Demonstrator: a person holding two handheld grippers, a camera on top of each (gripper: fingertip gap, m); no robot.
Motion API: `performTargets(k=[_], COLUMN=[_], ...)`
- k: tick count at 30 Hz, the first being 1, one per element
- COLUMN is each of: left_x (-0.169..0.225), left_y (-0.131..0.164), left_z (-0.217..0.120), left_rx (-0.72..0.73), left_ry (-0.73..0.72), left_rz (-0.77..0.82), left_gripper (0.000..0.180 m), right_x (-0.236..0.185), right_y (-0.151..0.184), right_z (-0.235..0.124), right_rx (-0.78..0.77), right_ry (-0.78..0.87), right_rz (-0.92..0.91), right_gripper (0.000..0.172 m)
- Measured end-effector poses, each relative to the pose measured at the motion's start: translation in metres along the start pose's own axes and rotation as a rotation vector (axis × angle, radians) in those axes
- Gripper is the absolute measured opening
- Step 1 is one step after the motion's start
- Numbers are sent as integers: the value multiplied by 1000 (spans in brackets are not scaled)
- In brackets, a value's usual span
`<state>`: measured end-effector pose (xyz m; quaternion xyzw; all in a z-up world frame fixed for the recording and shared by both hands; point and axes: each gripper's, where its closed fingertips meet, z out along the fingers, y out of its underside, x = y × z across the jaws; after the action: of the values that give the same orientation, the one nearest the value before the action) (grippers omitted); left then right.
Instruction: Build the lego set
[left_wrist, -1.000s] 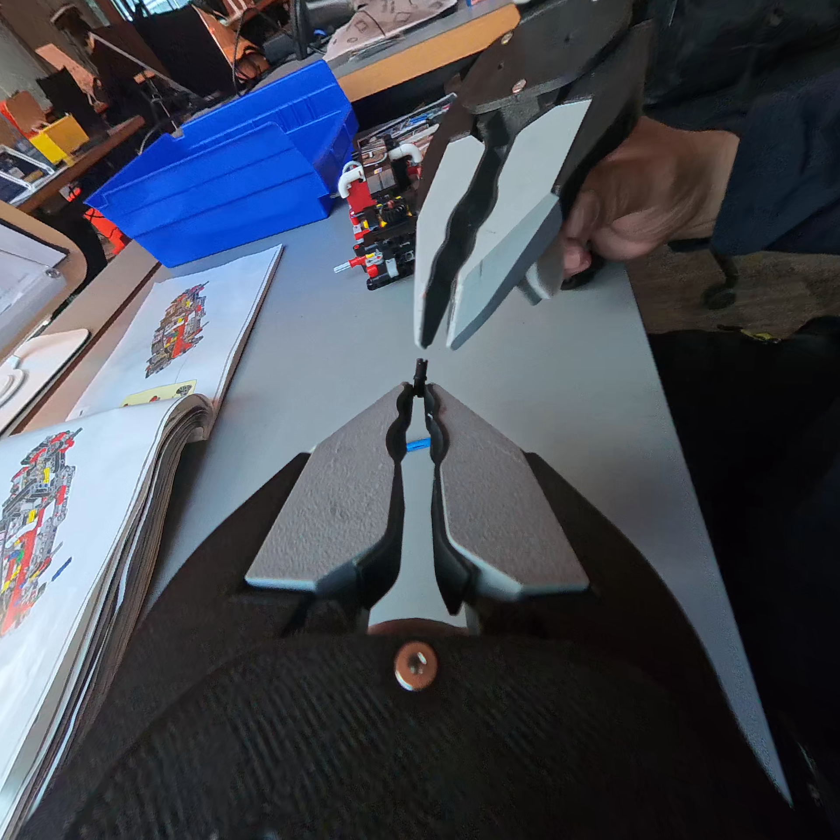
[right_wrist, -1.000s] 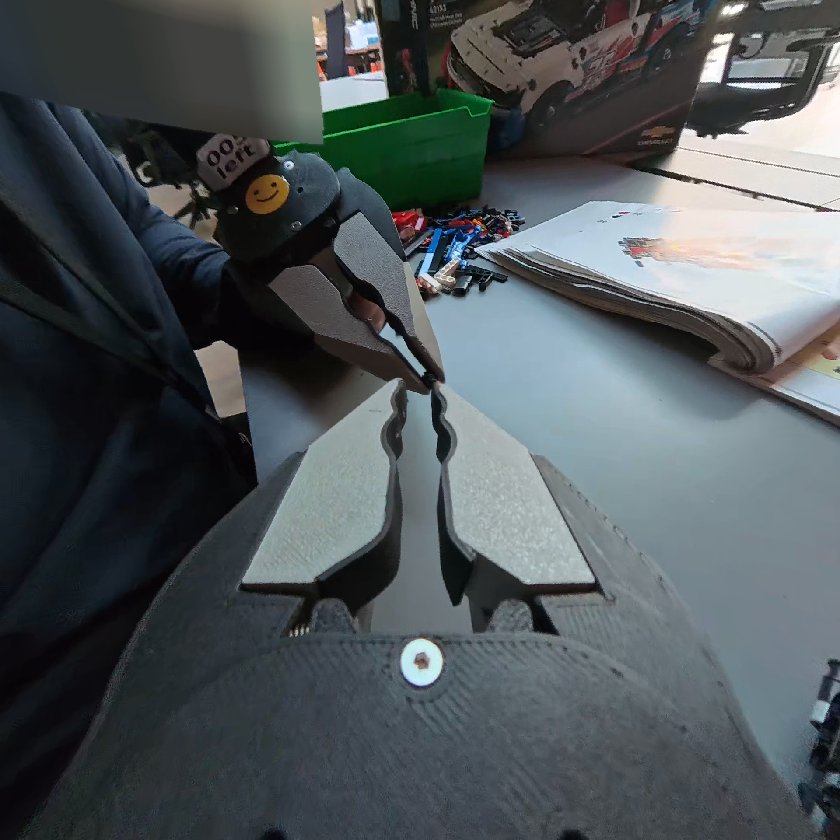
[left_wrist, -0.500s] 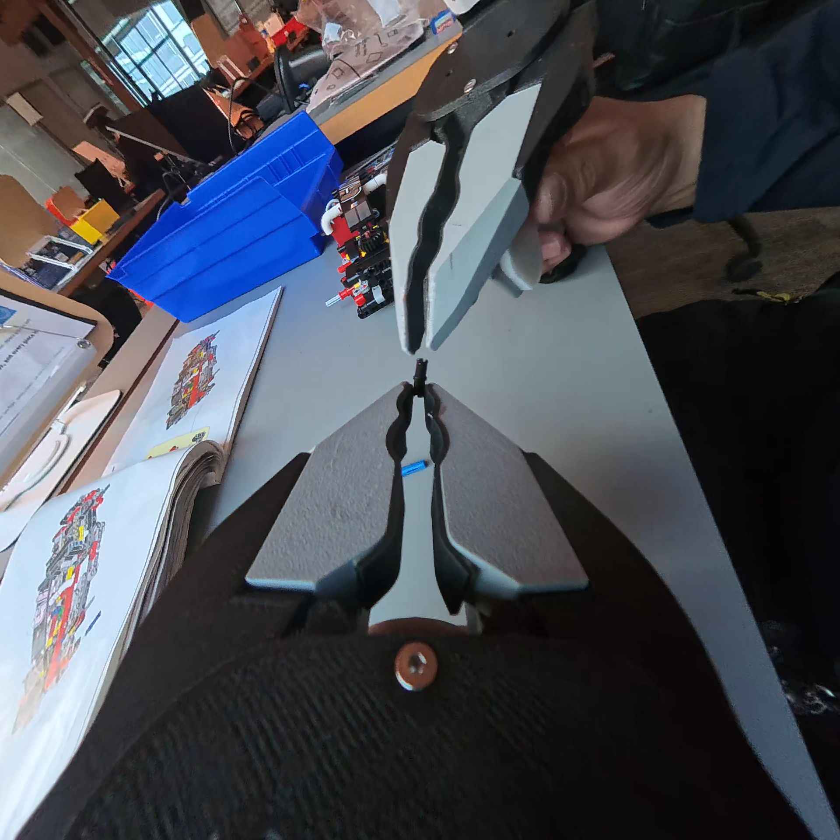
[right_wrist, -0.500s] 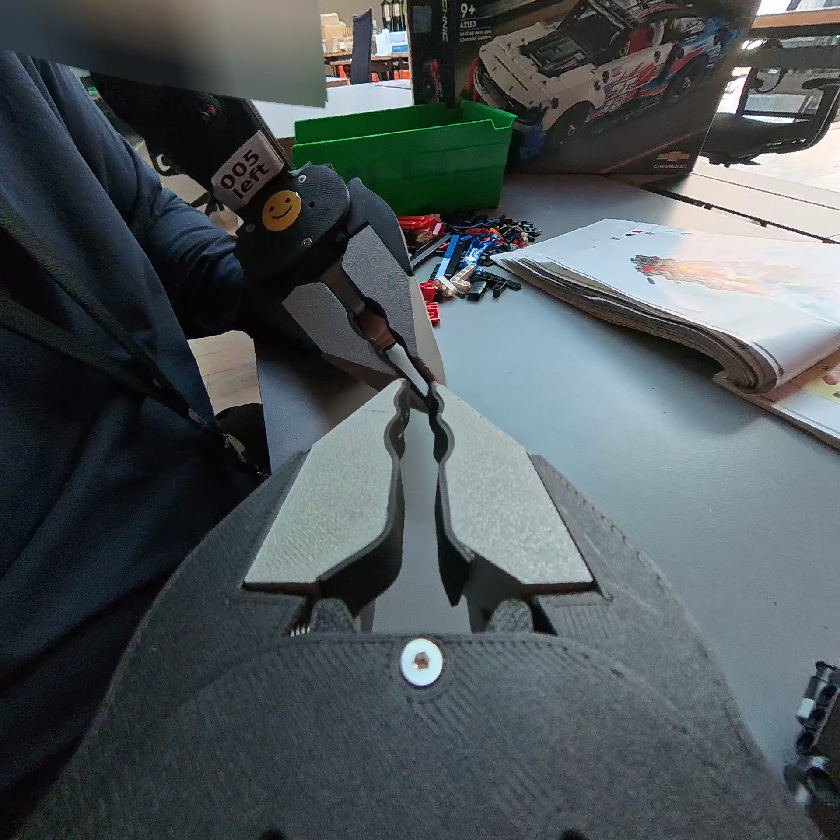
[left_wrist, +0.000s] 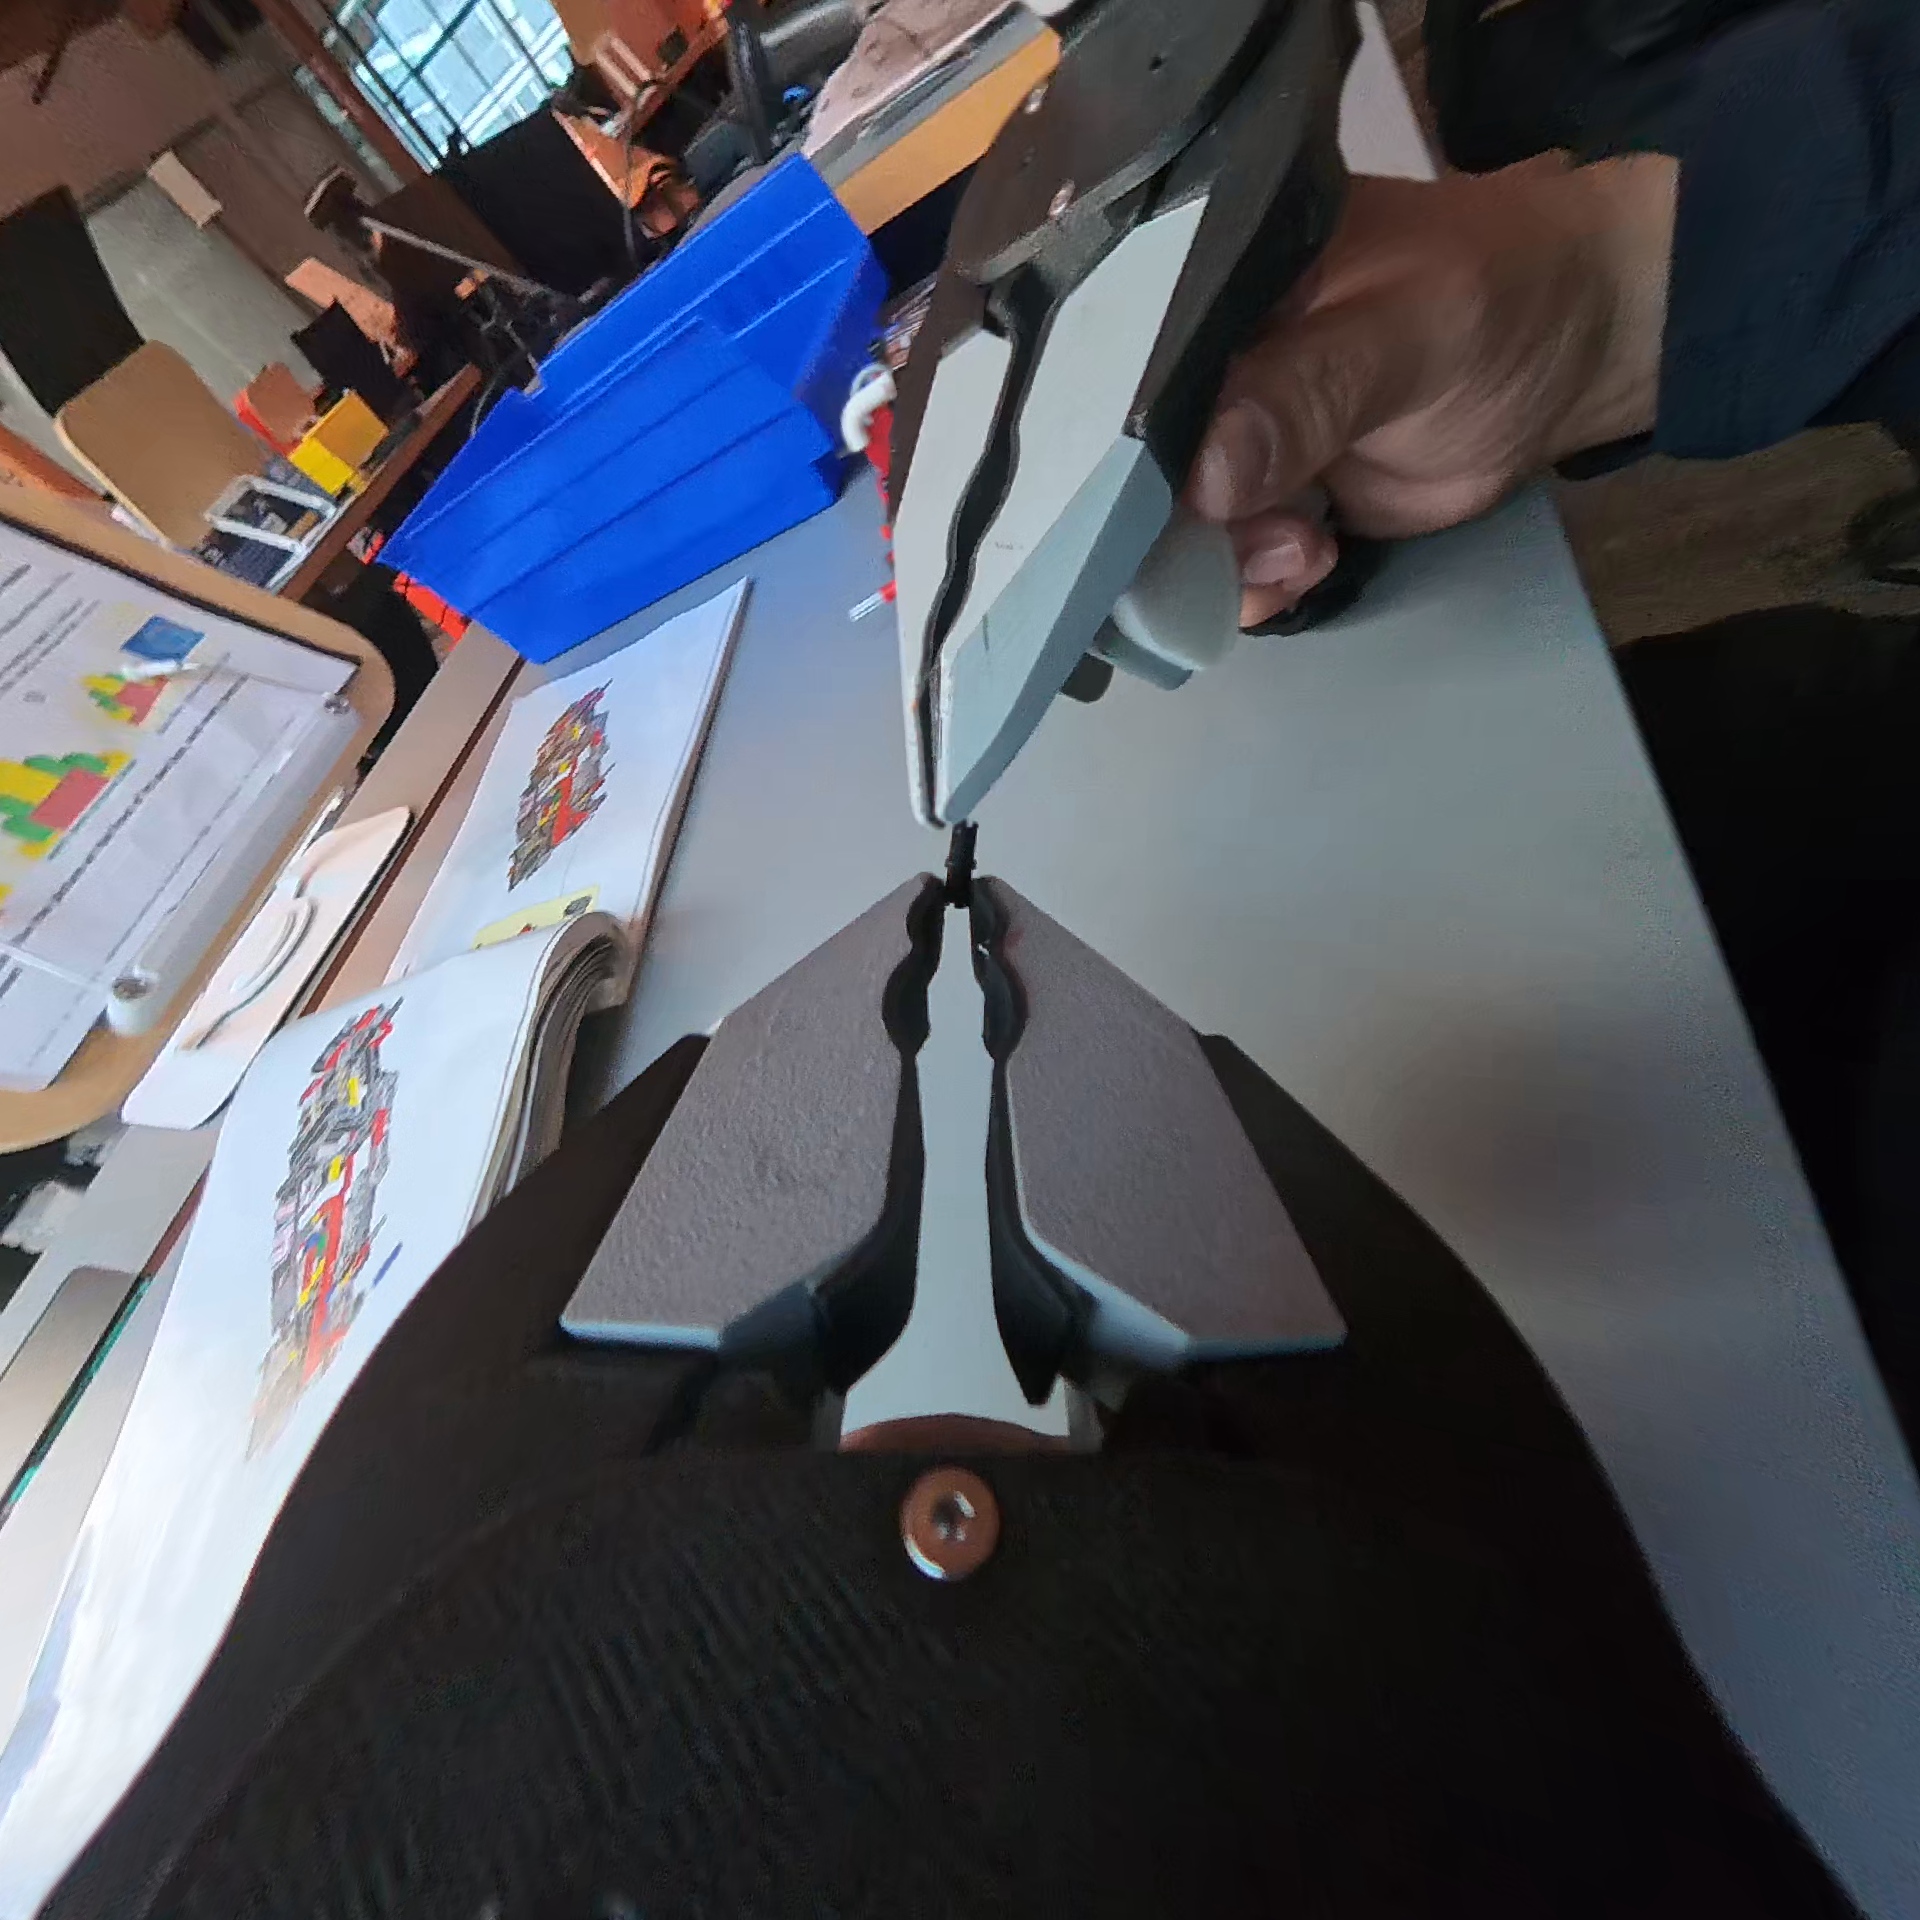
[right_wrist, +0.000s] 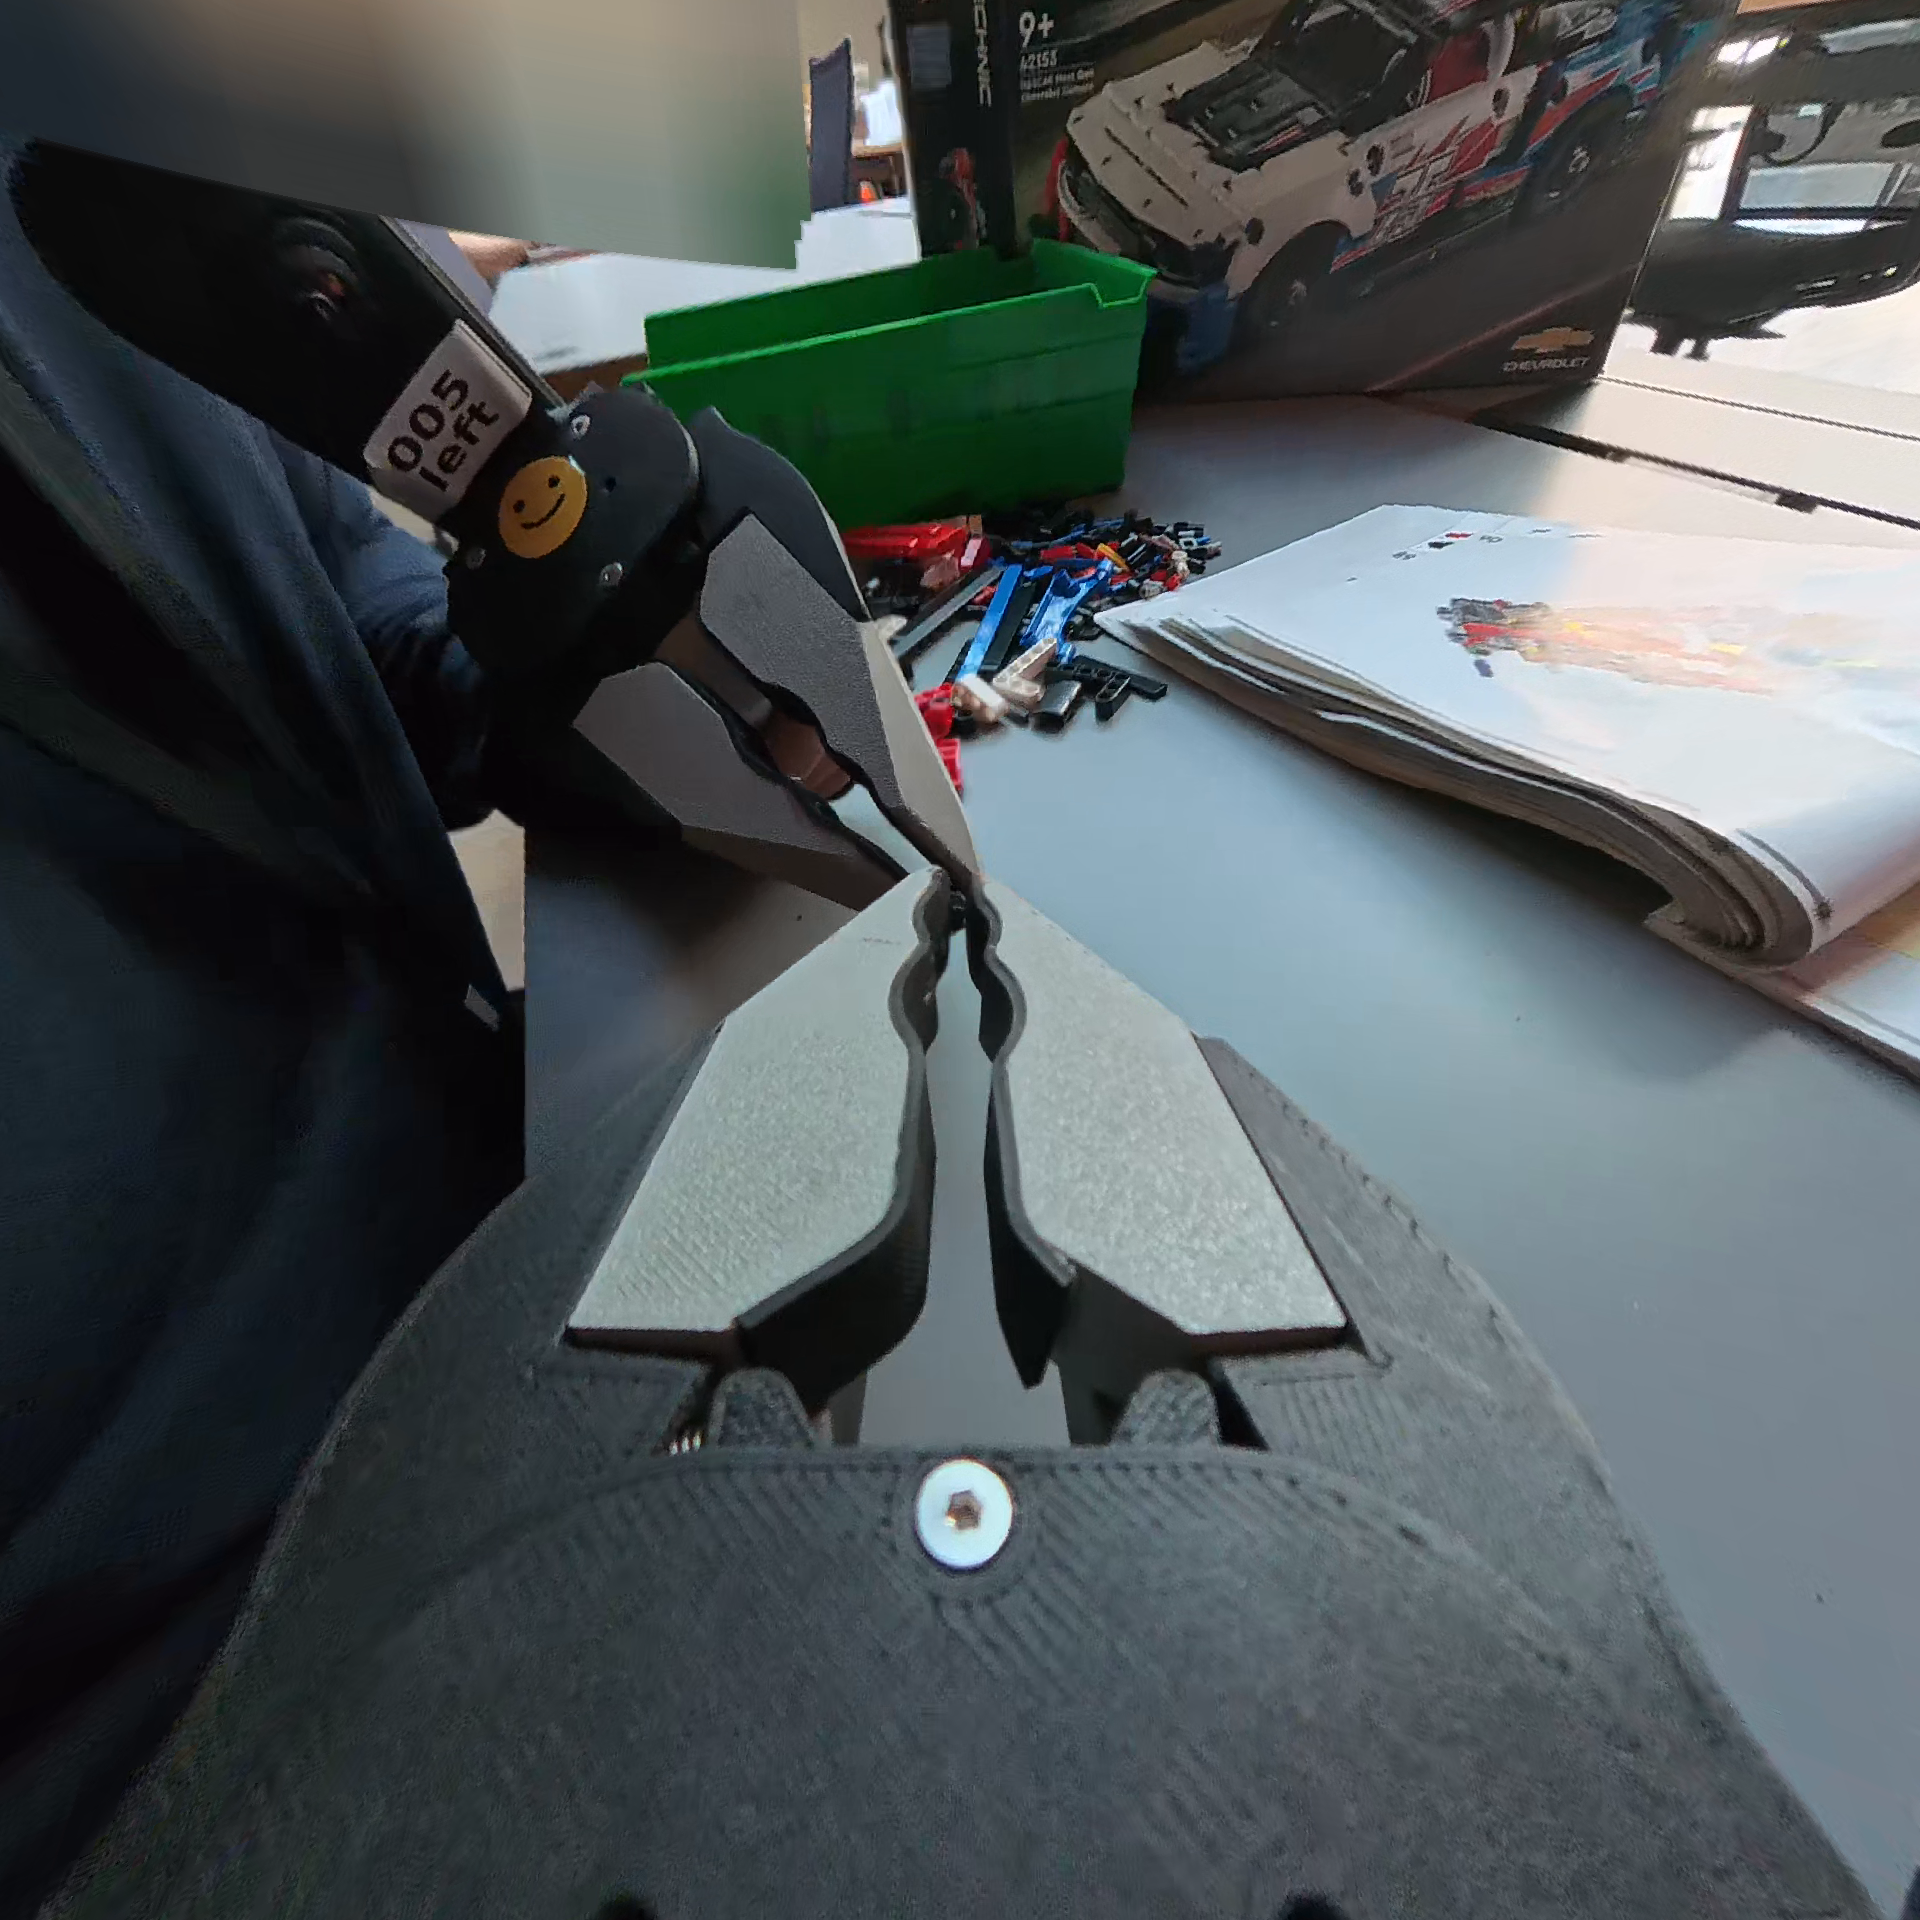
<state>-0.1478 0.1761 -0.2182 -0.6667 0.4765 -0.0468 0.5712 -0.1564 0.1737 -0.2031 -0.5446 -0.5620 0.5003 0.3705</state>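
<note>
While both jaws pinch shut, each grips one end of a small black pin (left_wrist: 961, 854).

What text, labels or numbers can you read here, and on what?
I won't quote wording; these things bear it.
Car-model box: brand print, legible.
White sticker on left gripper: short label, legible.
Framed sheet: lines, blurred.
Instruction booklet: marks too small.

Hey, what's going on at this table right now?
A person holds a gripper in each hand above a grey table. The left gripper pinches a small black pin at its fingertips, and the shut right gripper meets the pin's other end. Open instruction booklet, loose building pieces, green bin and blue bin sit around.
</note>
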Motion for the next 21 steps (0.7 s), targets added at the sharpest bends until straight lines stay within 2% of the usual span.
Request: performTargets(k=[5,12,21], left_x=[-20,-23,-21], left_y=[9,10,9], left_z=[-6,-7,-6], left_rx=[6,36,34], left_ry=[-23,3,4], left_rz=[-122,-206,-203], left_gripper=[2,3,3], right_x=[11,19,16], right_y=[-12,-10,-10], right_z=[13,19,19], right_rx=[50,26,27], right_ry=[-49,-17,-35], right_rz=[21,20,17], right_gripper=[12,7,6])
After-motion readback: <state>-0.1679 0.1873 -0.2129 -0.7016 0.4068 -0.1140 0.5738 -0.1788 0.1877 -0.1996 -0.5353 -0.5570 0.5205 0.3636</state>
